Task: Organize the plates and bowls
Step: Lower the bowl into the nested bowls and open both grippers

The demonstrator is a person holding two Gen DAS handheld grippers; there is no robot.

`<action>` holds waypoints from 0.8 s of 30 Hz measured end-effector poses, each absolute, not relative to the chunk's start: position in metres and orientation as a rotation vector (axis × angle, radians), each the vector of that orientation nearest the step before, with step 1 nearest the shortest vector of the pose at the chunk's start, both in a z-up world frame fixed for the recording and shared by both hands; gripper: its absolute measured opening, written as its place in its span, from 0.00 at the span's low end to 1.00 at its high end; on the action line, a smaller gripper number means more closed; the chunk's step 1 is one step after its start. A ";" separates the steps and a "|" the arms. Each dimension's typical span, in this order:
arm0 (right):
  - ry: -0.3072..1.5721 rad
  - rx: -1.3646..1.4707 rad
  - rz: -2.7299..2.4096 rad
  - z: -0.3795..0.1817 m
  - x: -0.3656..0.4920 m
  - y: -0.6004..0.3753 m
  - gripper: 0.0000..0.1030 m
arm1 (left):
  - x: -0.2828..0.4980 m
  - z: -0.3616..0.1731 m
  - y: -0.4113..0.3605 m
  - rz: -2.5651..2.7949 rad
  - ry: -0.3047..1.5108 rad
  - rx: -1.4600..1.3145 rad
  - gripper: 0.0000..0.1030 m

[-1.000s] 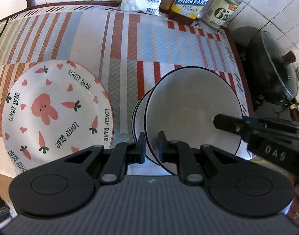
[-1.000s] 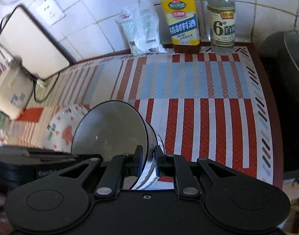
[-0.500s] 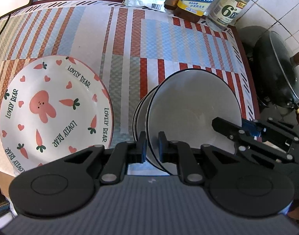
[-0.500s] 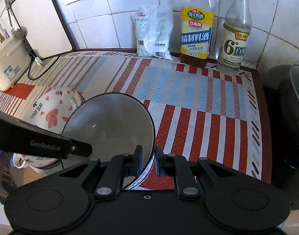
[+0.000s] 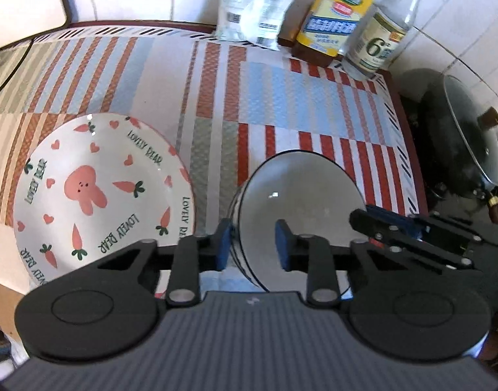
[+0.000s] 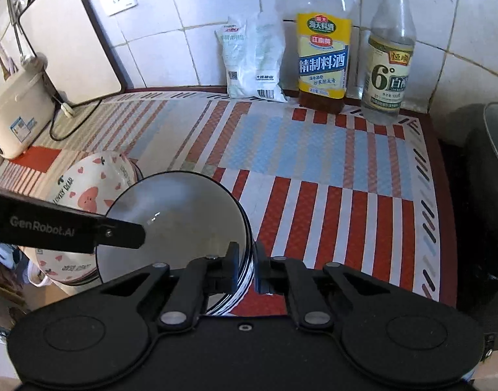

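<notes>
While right gripper [image 6: 247, 268] pinches bowl [image 6: 177, 215] rim | left gripper [image 5: 253, 244] spread, straddling opposite rim

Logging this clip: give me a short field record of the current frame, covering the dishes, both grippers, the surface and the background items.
bowls: white black-rimmed bowls, nested and tilted, the near rim lifted
plate: white plate with pink rabbit and carrot print, flat, left of the bowls
left gripper: open, fingers astride the bowls' left rim
right gripper: shut on the bowls' right rim
surface: striped red, blue and white mat
at wall: yellow-labelled bottle, clear bottle marked 6, white pouch
</notes>
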State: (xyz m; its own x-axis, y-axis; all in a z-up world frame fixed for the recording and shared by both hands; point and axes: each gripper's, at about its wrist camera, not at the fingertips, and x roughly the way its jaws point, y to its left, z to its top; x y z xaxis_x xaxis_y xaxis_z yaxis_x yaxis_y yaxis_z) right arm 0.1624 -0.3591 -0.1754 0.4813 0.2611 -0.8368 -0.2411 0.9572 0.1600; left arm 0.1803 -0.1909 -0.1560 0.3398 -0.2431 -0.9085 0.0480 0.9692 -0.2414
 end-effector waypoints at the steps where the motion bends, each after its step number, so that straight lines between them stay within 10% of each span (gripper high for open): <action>1: 1.024 0.044 0.308 -0.176 0.162 -0.361 0.10 | 0.181 -0.157 -0.189 -0.183 1.214 -0.188 0.19; 24: 0.779 -0.009 0.490 -0.111 0.080 -0.390 0.51 | 0.106 -0.107 -0.190 -0.195 1.113 -0.240 0.37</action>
